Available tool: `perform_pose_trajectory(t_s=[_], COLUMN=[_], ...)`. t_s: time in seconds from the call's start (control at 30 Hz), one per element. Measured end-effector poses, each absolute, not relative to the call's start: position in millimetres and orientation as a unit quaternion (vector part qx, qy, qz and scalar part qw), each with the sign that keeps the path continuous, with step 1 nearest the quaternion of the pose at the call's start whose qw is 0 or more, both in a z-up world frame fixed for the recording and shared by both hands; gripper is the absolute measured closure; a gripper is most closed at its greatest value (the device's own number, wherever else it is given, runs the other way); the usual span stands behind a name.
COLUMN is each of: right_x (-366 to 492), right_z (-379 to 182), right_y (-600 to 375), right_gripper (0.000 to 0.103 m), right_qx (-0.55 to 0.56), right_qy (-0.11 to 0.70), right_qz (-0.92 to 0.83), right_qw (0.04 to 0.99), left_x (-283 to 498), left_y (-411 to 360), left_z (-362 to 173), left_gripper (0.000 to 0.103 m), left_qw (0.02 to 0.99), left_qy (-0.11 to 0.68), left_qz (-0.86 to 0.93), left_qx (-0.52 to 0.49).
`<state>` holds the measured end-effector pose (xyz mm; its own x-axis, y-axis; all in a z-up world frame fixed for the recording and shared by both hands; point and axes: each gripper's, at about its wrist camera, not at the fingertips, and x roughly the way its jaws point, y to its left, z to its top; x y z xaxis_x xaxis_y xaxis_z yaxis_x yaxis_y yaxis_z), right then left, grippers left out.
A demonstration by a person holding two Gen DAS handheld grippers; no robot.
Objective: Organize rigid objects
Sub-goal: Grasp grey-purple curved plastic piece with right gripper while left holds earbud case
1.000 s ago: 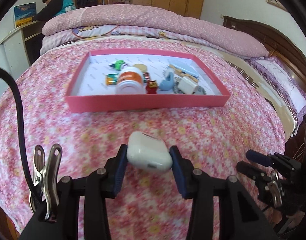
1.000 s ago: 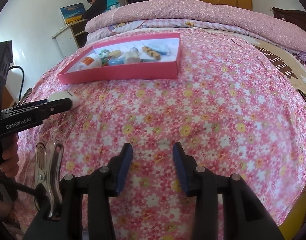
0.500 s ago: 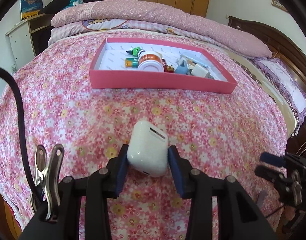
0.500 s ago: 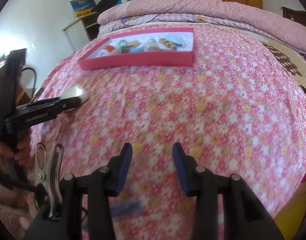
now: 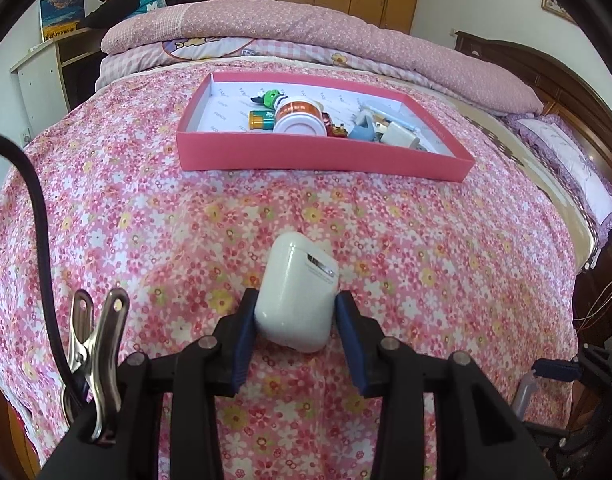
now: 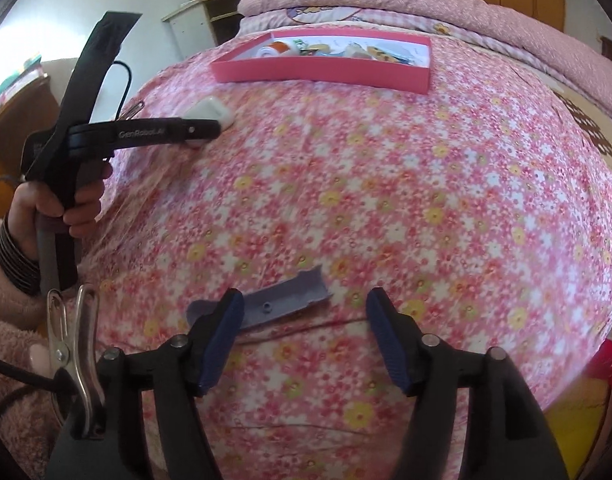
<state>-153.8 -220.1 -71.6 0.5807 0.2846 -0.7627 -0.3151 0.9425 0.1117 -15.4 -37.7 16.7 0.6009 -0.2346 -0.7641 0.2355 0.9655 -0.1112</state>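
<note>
Above floral bedspread (image 5: 146, 216), earbud case (image 5: 298, 292) pinched between left fingers (image 5: 244, 320).

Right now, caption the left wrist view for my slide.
Left gripper holds a white earbud case above the floral bedspread, facing the pink tray.

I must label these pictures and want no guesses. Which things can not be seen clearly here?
- Grey-purple flat piece, right wrist view: blurred, and its left end is behind the right claw; what it is cannot be told.
- Small items in the pink box, right wrist view: too small to name.
- Earbud case, left wrist view: its sides are covered by the left claw.
</note>
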Motion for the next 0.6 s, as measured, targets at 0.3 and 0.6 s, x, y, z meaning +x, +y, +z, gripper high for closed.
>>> perform_pose_trajectory(t_s=[0.3, 0.6], right_x=[-163, -184], right_z=[-76, -74], right_y=[-187, -168], right_gripper=[0.034, 0.031], right_qx=[-0.094, -0.143], right_qy=[0.416, 0.383], right_qz=[0.186, 0.189], right_qw=[0.885, 0.893], left_x=[-15, -15], left_y=[-36, -40], left_z=[15, 14], left_gripper=[0.062, 0.059], left_qw=[0.894, 0.895], left_qy=[0.428, 0.426], left_qz=[-0.134, -0.135], left_qx=[-0.004, 0.006])
